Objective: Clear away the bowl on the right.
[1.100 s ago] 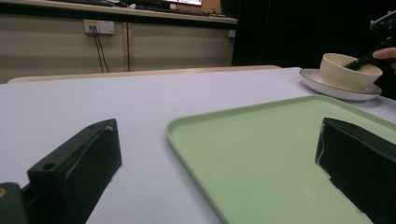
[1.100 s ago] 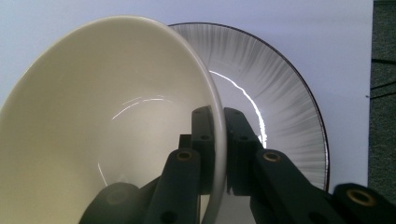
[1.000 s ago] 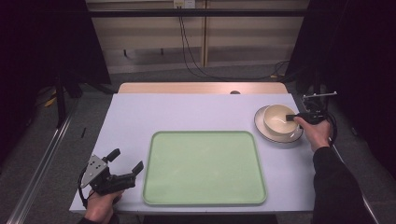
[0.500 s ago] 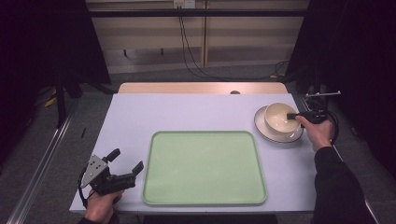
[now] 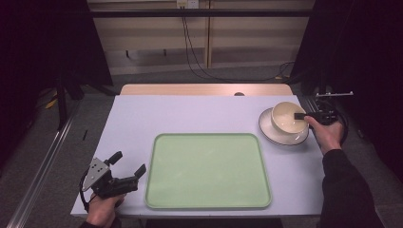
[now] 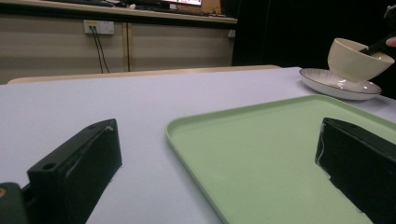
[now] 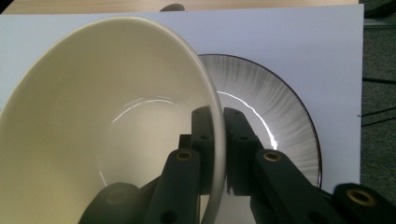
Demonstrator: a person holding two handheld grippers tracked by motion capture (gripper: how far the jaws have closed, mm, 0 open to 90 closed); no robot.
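Cream ceramic, the bowl [image 5: 288,117] tilts over the grey-rimmed plate [image 5: 283,137] near the desk's far right corner, its wall pinched between the clenched jaws of the right gripper [image 7: 218,135]. Such a thin one-sided hold could let it swing, slip and crack against the plate. The left gripper [image 5: 127,164] rests released at the near left corner beside the green tray [image 5: 207,171].
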